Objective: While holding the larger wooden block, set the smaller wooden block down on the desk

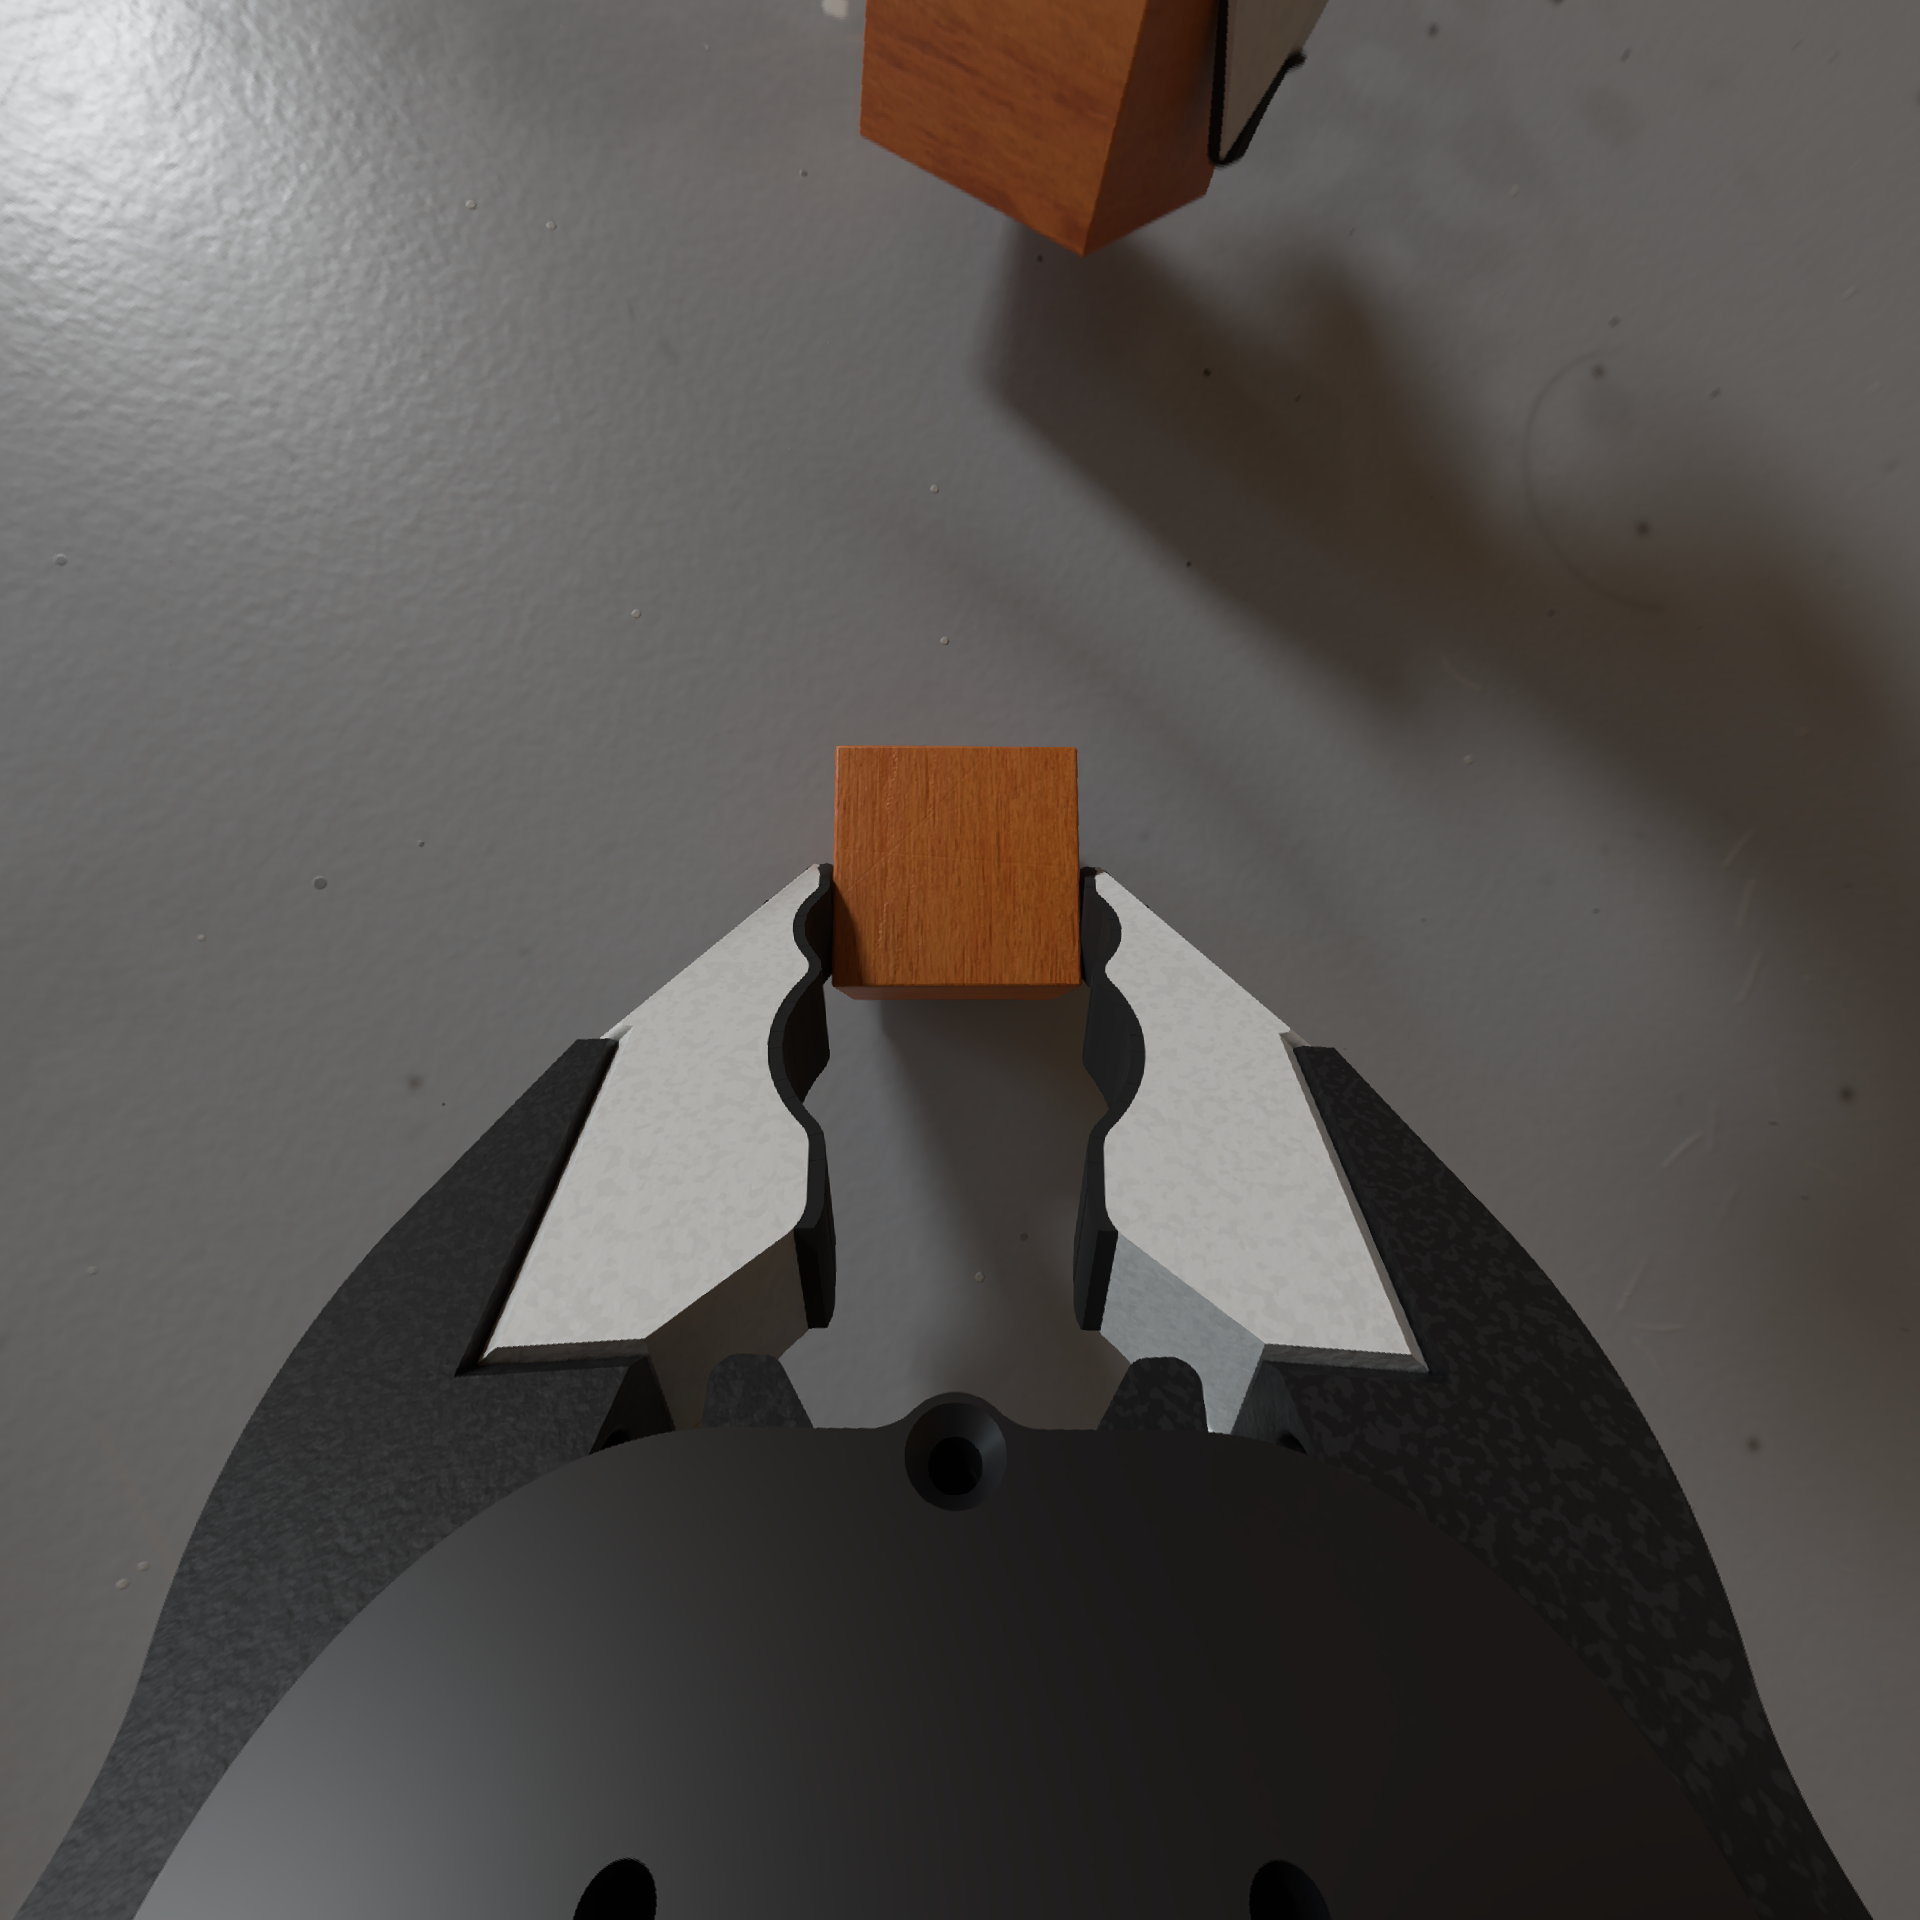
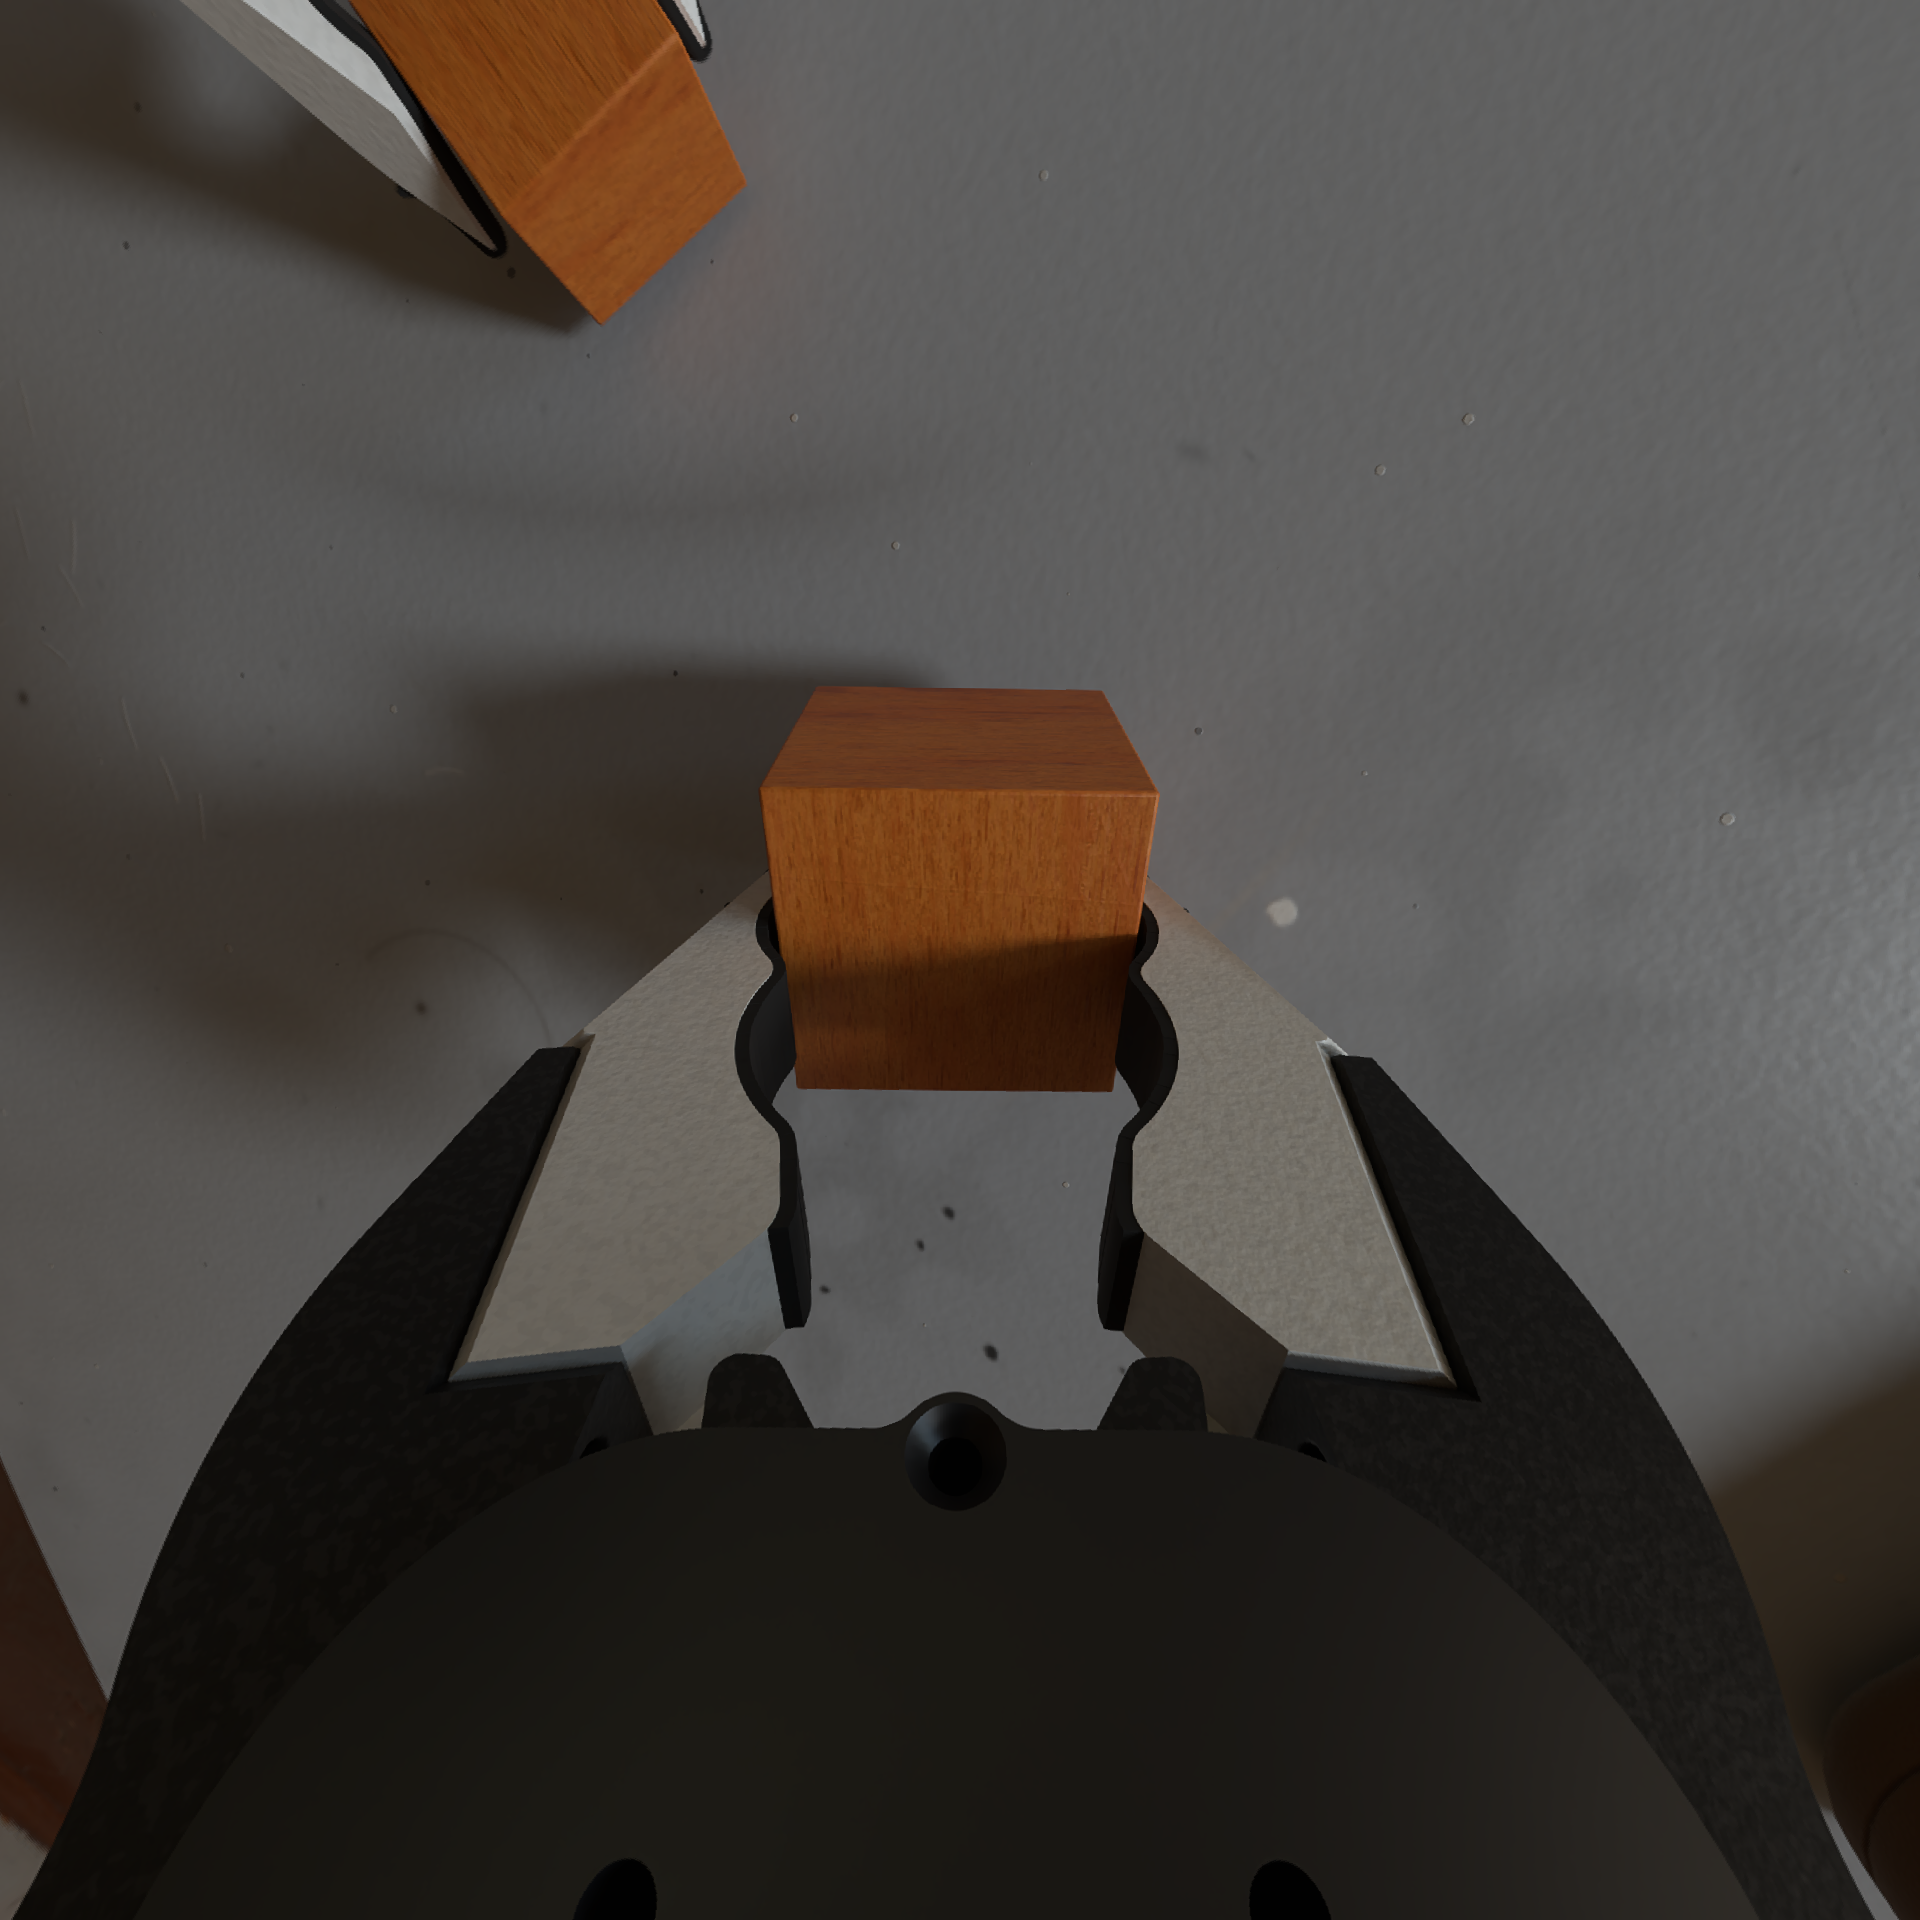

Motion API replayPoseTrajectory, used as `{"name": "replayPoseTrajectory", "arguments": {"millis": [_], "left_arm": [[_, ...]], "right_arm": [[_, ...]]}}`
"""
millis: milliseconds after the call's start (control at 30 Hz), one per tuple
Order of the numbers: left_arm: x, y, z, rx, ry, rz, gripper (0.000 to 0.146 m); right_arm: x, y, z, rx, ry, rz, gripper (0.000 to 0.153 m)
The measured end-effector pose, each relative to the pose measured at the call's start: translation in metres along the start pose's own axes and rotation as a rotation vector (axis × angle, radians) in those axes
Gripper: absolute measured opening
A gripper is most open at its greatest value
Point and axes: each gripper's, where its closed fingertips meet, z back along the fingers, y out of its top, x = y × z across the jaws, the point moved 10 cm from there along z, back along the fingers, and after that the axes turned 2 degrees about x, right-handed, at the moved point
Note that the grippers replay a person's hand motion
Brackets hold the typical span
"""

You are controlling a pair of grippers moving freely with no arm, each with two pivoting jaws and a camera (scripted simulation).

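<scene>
My left gripper (image 1: pixel 956 883) is shut on the smaller wooden block (image 1: pixel 956 862), held at the fingertips over the grey desk (image 1: pixel 416 520). My right gripper (image 2: pixel 956 920) is shut on the larger wooden block (image 2: pixel 956 894), also above the desk (image 2: pixel 1455 623). In the left wrist view the larger block (image 1: pixel 1029 114) shows at the top edge, with one white finger (image 1: pixel 1262 62) of the right gripper beside it. In the right wrist view the smaller block (image 2: pixel 582 135) shows at the top left between the left gripper's white fingers (image 2: pixel 343 94). I cannot tell whether it touches the desk.
The desk surface is grey with small specks and soft shadows. A brown edge (image 2: pixel 31 1662) shows at the lower left of the right wrist view. A dim brown rounded shape (image 2: pixel 1870 1766) shows at its lower right.
</scene>
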Motion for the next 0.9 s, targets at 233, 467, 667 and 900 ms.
{"name": "replayPoseTrajectory", "arguments": {"millis": [233, 467, 667, 900], "left_arm": [[0.0038, 0.0028, -0.0071, 0.003, 0.071, -0.020, 0.047], [0.0036, 0.0055, -0.0086, 0.017, 0.068, 0.020, 0.047], [0.0014, 0.0044, -0.0085, 0.045, 0.031, 0.069, 0.047], [-0.0013, 0.0049, -0.0100, 0.048, 0.025, 0.094, 0.047]], "right_arm": [[0.0016, 0.0016, 0.0005, -0.026, -0.012, 0.011, 0.061], [0.0035, 0.0044, -0.0001, -0.056, -0.021, 0.016, 0.061], [0.0039, 0.0047, 0.0000, -0.064, -0.025, 0.016, 0.061], [0.0040, 0.0050, 0.0006, -0.080, -0.037, 0.021, 0.061]]}}
